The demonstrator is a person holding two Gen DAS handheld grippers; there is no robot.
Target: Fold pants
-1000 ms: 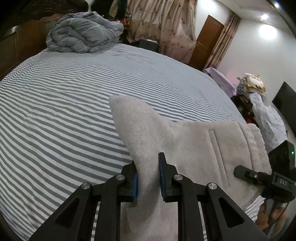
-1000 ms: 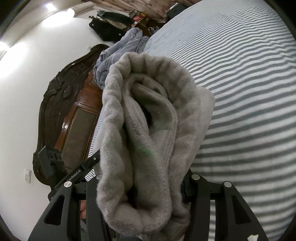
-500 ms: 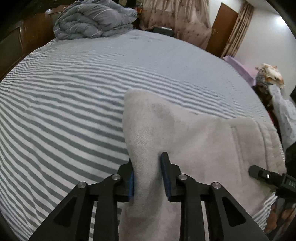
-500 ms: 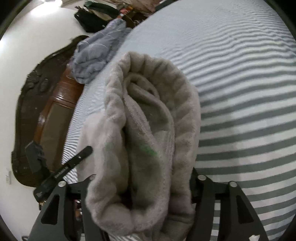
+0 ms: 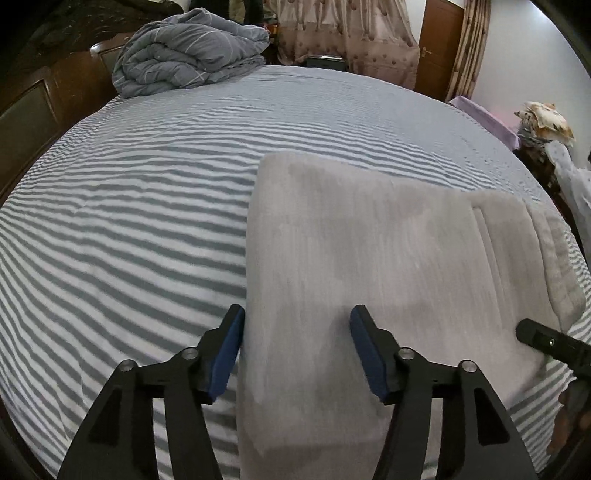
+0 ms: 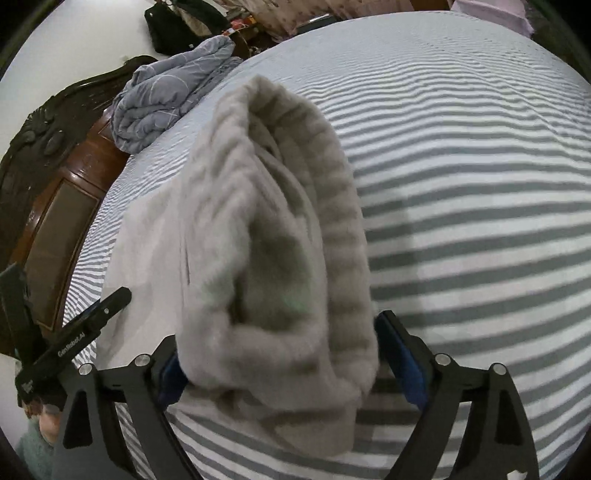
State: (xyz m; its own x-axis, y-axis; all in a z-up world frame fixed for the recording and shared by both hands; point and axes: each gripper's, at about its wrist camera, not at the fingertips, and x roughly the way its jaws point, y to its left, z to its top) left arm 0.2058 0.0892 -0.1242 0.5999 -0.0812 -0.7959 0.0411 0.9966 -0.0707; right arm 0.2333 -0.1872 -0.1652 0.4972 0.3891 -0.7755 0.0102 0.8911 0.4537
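Lying flat on the striped bed (image 5: 122,206), the grey pants (image 5: 369,266) are folded into a broad panel, one straight edge running down the left wrist view toward the camera, waistband (image 5: 557,266) at the right side. Pocket seam visible near the waistband. Left gripper (image 5: 297,347) is spread wide, blue pads (image 5: 227,350) apart, cloth lying between them; left pad sits just beside the folded edge, right pad over the fabric, neither squeezing it. Whether the pads touch the cloth, cannot tell.

Right wrist view: the ribbed waistband (image 6: 295,229) is bunched in a thick roll right in front of the lens, blurred. Right gripper (image 6: 291,362) has its fingers parted, blue pads (image 6: 402,358) on either side of the roll; right pad stands a little off the cloth, left pad mostly hidden behind it. Fabric looks loose between them, not pinched. Rest of the pants (image 6: 147,251) lies flat on the sheet to the left. Other gripper's black finger (image 6: 81,328) pokes in at lower left, over the cloth edge.

Farther out: crumpled grey duvet (image 5: 184,51) at the far end of the bed against a dark wooden headboard (image 6: 48,177). Curtains (image 5: 343,33) and brown door (image 5: 437,44) behind. Pile of cloth (image 5: 546,122) on furniture at far right.
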